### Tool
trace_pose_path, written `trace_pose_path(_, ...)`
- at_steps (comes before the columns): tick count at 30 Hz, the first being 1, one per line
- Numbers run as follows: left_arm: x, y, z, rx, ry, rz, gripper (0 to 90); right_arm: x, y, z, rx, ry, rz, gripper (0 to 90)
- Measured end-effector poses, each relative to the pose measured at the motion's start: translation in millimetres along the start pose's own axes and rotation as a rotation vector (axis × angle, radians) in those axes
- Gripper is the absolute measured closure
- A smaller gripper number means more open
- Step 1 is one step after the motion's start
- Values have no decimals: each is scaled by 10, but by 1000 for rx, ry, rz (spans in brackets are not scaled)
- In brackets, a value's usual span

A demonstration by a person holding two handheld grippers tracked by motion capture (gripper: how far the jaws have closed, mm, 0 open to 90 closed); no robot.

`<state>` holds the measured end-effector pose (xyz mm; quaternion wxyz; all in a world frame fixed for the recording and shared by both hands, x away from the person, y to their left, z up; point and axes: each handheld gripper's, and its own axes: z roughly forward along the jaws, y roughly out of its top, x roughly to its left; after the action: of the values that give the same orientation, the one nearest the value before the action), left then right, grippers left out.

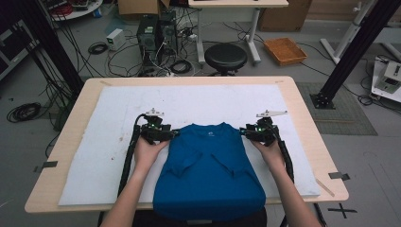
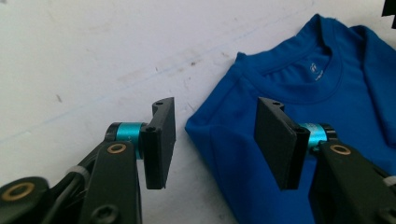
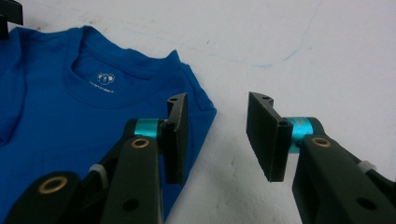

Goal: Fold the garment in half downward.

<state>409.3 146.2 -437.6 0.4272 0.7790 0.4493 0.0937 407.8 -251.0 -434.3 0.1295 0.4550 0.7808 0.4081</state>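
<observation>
Blue T-shirt (image 1: 208, 170) folded, on white mat (image 1: 94, 156)

A blue T-shirt (image 1: 208, 170) lies flat on the white cloth (image 1: 94, 156), neck opening away from the person, both short sleeves folded inward across the chest (a small white logo inside the collar), hem hanging over the table's near edge.

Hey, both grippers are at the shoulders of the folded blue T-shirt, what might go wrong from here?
1. The left gripper straddles only the shoulder corner of the blue T-shirt; it may pinch just the top layer.
2. The right gripper has one jaw over bare white mat; it could miss the cloth.
3. Uneven lifting may undo the folded sleeves.
</observation>
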Motion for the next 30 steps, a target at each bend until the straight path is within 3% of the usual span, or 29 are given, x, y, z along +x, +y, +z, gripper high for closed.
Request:
trace_pose_path(4, -33, -10, 24, 20, -7, 11, 508, 11, -17, 80, 31, 30, 8, 616)
trace_pose_path(7, -49, -26, 63, 41, 7, 16, 574, 40, -33, 145, 71, 16, -17, 714)
trace_pose_path(9, -56, -42, 76, 50, 23, 27, 657, 55, -37, 153, 77, 1, -34, 820)
trace_pose_path(13, -47, -55, 55, 39, 50, 33, 819, 50, -24, 95, 57, -25, -41, 885)
trace_pose_path(16, -42, -52, 43, 43, 65, 31, 786, 27, -25, 74, 57, -23, -25, 853)
trace_pose_path(18, -37, -40, 27, 27, 68, 25, 610, 29, -13, 48, 37, -21, -19, 782)
trace_pose_path(21, -34, 3, 21, -15, 59, 37, 546, 23, 34, 14, -13, -9, -26, 734)
trace_pose_path(26, -63, 182, 127, -3, 21, 66, 540, 61, 168, 151, -3, 12, -36, 682)
trace_pose_path(30, -82, 276, 271, 61, 24, 95, 541, 129, 232, 327, 33, 0, -64, 664)
